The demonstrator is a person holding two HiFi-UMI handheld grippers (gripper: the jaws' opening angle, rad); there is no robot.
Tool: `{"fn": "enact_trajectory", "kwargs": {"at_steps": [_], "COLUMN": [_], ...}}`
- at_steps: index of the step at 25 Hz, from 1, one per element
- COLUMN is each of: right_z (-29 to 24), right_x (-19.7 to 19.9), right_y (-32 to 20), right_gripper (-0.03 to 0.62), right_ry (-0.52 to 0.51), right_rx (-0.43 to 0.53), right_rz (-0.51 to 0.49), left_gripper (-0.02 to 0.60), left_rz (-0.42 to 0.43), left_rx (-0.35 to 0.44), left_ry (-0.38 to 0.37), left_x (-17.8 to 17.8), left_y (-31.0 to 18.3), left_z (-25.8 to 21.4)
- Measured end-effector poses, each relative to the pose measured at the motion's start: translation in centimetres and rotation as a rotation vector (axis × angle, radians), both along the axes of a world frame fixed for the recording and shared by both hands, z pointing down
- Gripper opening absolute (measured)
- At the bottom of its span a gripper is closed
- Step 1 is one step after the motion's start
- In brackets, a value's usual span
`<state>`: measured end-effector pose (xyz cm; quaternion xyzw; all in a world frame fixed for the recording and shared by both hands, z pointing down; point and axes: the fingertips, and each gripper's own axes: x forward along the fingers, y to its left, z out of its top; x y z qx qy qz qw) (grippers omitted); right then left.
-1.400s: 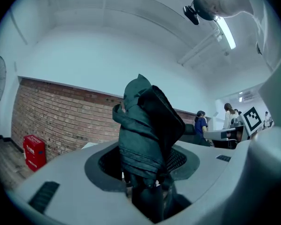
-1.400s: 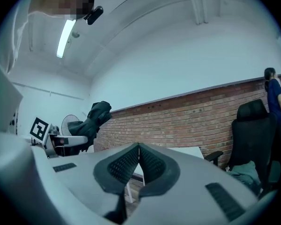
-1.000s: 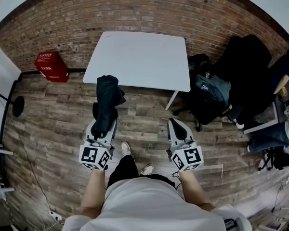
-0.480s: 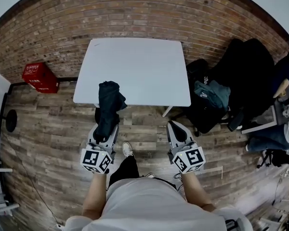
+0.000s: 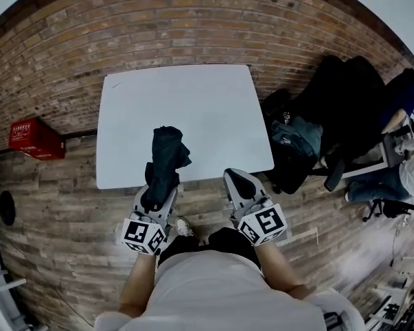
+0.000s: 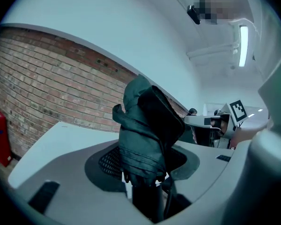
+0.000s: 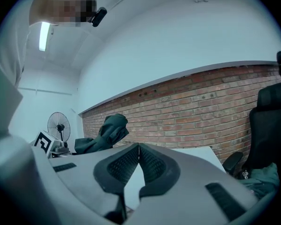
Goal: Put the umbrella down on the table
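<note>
Left gripper [image 5: 159,193] clamps folded umbrella [image 5: 167,154] | right gripper [image 5: 233,178] closed, empty | crate [image 5: 33,138] print illegible

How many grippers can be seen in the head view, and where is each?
2. The left gripper, at the white table's near edge, is shut on the folded dark umbrella. The right gripper, to its right at the same edge, is shut and empty. None seems hidden.
</note>
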<state>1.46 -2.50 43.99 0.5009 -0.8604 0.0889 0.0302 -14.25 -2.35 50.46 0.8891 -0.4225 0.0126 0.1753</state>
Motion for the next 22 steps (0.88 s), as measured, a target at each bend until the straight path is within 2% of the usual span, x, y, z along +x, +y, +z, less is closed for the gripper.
{"fn": "enact_trajectory", "kwargs": {"at_steps": [5,10,16,22], "right_z": [0.2,0.9,2.1,2.6], "right_x": [1.9,5.0,6.2,3.5], "right_y": [-2.9,-6.6,-10.8,-12.3], "right_gripper": [0.020,0.020,0.020,0.020], "right_ry": [0.005,-0.022,-0.089,-0.070], "right_rx": [-0.011,-0.018,-0.064,-0.081], "right_rz": [0.033,0.021,-0.057,-0.182], "left_gripper": [0.225,0.225,0.225,0.225], "left_rz": [0.024,-0.006,-0.034,-0.095], "left_rx": [-0.028,-0.022,-0.036,-0.095], "left_ry": [0.003,-0.001,-0.043,-0.045], "left_x": [1.3,3.7,5.4,4.8], "left_y": [-3.4,-6.3,-7.4,-8.4], "left_z": [0.8,0.5,-0.1,1.6]}}
